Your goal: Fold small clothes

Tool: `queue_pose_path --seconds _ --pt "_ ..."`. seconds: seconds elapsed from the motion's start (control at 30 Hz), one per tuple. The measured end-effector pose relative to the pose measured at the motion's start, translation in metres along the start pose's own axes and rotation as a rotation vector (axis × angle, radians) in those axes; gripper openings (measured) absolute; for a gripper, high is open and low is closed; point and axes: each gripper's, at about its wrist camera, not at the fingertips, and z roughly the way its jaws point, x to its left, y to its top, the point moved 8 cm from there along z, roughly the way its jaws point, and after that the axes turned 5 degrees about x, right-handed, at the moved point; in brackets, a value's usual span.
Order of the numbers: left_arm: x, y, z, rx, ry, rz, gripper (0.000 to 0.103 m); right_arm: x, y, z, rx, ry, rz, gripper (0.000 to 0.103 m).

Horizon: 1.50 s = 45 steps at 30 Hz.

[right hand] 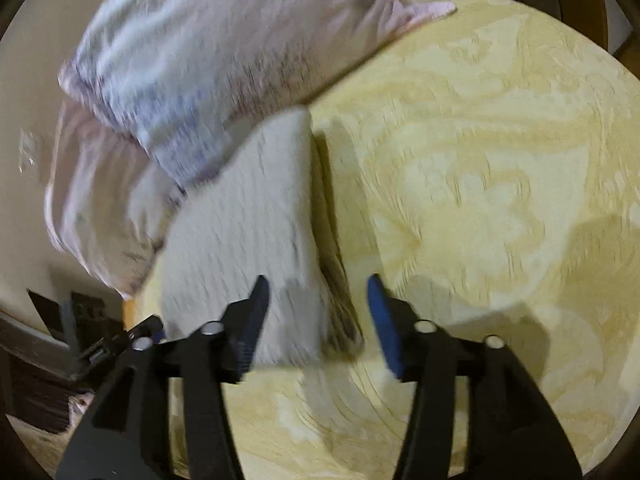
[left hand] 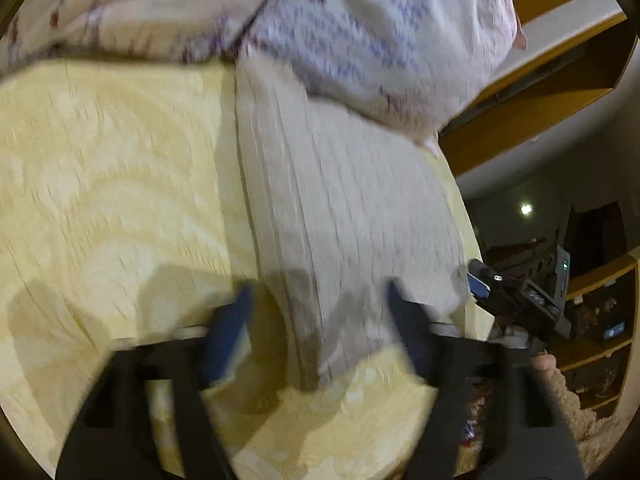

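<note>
Two grippers hang over one folded garment, and neither has hold of it. Starting at the left, the left gripper (left hand: 320, 312) stands with its blue-padded jaws wide apart, straddling the near end of the grey ribbed garment (left hand: 344, 216); the pads are clear of the cloth on both sides, so nothing is held. The garment lies as a long, narrow, layered strip on the yellow patterned bedspread (left hand: 100, 168), its far end tucked against the floral pillow (left hand: 376, 32). That shape suggests the lengthwise folds are already made, and the strip sits flat so that its end can be taken up next.

Further right in the left wrist view, the other tool shows as a dark body beyond the edge of the cloth, with wooden shelves (left hand: 560, 92) behind it.

From the right wrist view, the right gripper (right hand: 316, 312) also has its jaws parted, though less widely, over the near corner of the same garment (right hand: 248, 216), where the stacked edges of the fold show. Its pads do not press on the fabric. Both tools point down at a slant toward the near end, which I judge as readiness to pinch that end and carry it over toward the pillow (right hand: 192, 60). Both views are blurred, so fine contact is hard to judge.
</note>
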Motion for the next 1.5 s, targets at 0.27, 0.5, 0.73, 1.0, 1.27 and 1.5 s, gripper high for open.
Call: queue_pose_path --seconds 0.27,0.5,0.73,1.0,1.27,1.5 --pt "-0.001 0.045 0.016 0.034 0.068 0.039 0.086 0.005 0.048 0.034 0.114 0.046 0.073 0.064" --pt "0.002 0.053 0.035 0.092 0.106 0.033 0.086 -0.001 0.063 0.059 0.177 0.046 0.111 0.066" --pt "-0.002 0.055 0.048 0.118 0.123 0.043 0.087 0.0 0.063 0.066 0.209 0.055 0.087 0.067" --pt "-0.005 0.061 0.06 0.125 0.136 0.054 0.087 0.015 0.054 0.077 0.268 0.111 0.039 0.063" --pt "0.0 0.066 0.066 0.098 0.068 -0.017 0.074 0.021 0.049 0.086 0.285 0.174 0.047 0.041" --pt "0.009 0.071 0.051 0.045 -0.025 -0.092 0.04 0.032 0.048 0.081 0.241 0.248 0.08 0.028"
